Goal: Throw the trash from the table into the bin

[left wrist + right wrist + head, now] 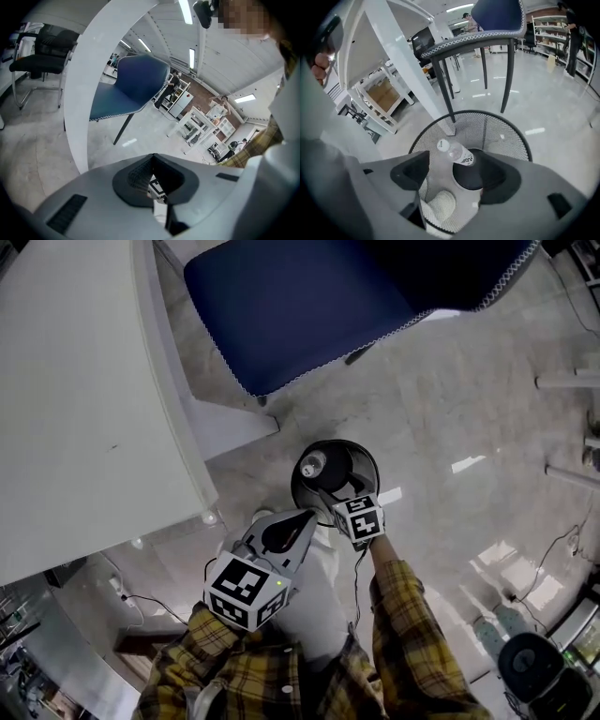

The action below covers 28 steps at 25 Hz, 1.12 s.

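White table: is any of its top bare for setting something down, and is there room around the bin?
The white table shows bare in the head view, right up to its curved edge. The floor between the bin and the blue chair is free too. Crowded at the bin: a bottle lies inside, the right tongs open over it.

A bottle [457,152] lies in the bin [497,126], beside the table [84,399], before the chair [300,306].

Glossy pale floor [450,409], black mesh bin [364,463] on it, blue chair [309,306] nearby
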### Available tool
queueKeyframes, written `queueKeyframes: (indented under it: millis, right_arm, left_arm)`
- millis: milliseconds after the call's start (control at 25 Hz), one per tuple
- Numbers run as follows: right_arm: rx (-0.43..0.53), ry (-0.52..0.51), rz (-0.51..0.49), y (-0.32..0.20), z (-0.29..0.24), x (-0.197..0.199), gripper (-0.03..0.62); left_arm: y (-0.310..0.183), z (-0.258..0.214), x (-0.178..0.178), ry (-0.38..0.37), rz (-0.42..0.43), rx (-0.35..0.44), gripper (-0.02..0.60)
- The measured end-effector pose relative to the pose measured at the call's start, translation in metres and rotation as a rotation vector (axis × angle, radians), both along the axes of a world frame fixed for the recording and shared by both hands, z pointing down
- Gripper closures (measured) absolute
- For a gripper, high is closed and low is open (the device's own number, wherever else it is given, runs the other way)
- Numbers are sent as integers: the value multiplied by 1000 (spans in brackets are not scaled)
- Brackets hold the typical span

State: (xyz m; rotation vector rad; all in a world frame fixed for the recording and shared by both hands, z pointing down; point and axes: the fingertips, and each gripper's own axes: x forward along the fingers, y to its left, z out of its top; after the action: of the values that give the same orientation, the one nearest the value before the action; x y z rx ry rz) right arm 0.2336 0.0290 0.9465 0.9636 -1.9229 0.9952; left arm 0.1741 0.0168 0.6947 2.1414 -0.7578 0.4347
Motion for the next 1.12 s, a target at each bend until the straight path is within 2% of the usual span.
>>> queueKeyframes:
  millis: [320,560,800,960,1040,1120]
  right_arm:
    - [2,-18,38,26,-137,5,287]
    - [30,-64,18,30,-242,-18,321]
    - [161,-148,-25,24,-359,-38,386]
    - [250,-231,-41,16,-440,-53,399]
    - [342,-274,-53,8,-484,-61,420]
    - [463,-321,-74,-2,-531,-72,485]
  left_arm:
    - [22,-123,-10,21,-57,-13,572]
    - [25,-225,-30,37,-93,43,574]
    - [22,-325,-50,53,-157,177,574]
    - [22,-373,-68,50,-224,243,572]
    - [22,-392,-78,51,-264,284,572]
    - [22,-411,-88,48,-297,333,572]
